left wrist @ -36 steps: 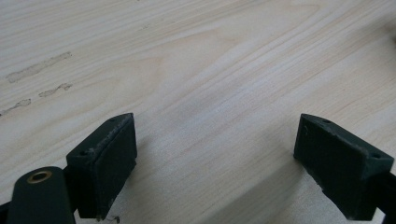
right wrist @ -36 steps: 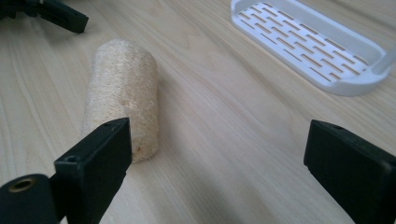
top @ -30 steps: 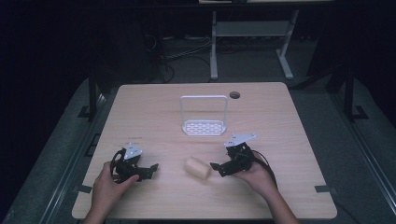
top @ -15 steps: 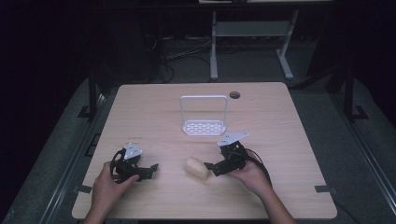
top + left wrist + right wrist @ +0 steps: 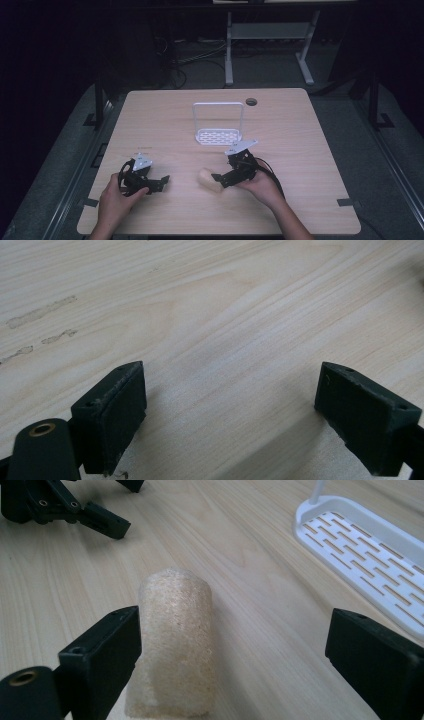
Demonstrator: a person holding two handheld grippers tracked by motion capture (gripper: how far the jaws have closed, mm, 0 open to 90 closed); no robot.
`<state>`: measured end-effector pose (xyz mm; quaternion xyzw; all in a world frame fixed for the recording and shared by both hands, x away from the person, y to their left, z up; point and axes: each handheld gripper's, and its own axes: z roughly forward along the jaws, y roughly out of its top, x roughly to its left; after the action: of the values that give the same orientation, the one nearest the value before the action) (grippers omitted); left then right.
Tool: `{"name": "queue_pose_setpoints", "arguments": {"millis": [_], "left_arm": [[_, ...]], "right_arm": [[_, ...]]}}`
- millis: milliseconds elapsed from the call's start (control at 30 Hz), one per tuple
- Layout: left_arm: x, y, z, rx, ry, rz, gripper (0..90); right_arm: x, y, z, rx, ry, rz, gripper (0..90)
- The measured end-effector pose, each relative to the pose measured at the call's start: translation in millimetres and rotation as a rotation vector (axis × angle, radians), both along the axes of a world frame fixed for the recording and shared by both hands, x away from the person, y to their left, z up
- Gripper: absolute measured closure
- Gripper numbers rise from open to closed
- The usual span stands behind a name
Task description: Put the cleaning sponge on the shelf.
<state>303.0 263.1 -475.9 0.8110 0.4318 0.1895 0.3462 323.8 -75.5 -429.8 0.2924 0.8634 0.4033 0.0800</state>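
A cream, rough-textured sponge roll (image 5: 207, 180) lies on the wooden table (image 5: 300, 150) near the front middle. My right gripper (image 5: 220, 180) is at its right end and open. In the right gripper view the roll (image 5: 175, 645) sits between the wide-spread jaws, against the left jaw and far from the right one; the right gripper (image 5: 240, 635) is not closed on it. My left gripper (image 5: 161, 183) rests at the front left, open, with bare wood between its jaws (image 5: 230, 410). It also shows far off as the left gripper (image 5: 75, 507) in the right gripper view.
A white slotted rack (image 5: 218, 125) with an upright wire frame stands behind the roll at mid-table; its base (image 5: 370, 555) lies right of my right gripper. A round cable hole (image 5: 251, 102) is near the far edge. Dark floor and a metal stand lie beyond.
My right gripper has slid left toward the sponge roll, so the roll now lies between its open jaws. The left gripper has stayed put.
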Motion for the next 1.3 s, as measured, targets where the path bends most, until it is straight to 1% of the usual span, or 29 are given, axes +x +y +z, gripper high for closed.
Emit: {"name": "queue_pose_setpoints", "arguments": {"millis": [367, 633, 1000, 1300], "left_arm": [[0.0, -0.2, -0.1, -0.002, -0.001, 0.002, 12.6], [0.1, 0.4, 0.2, 0.005, 0.002, -0.004, 12.6], [0.1, 0.4, 0.2, 0.006, 0.002, -0.004, 12.6], [0.1, 0.4, 0.2, 0.006, 0.002, -0.004, 12.6]], "right_arm": [[-0.2, 16.7, -3.3, -0.015, 0.003, 0.036, 7.6], [-2.8, 22.1, -8.7, -0.025, 0.015, 0.045, 7.9], [-7.1, 32.7, -19.7, -0.077, 0.025, 0.066, 8.2], [-7.9, 36.6, -25.4, -0.089, 0.031, 0.075, 8.7]]}}
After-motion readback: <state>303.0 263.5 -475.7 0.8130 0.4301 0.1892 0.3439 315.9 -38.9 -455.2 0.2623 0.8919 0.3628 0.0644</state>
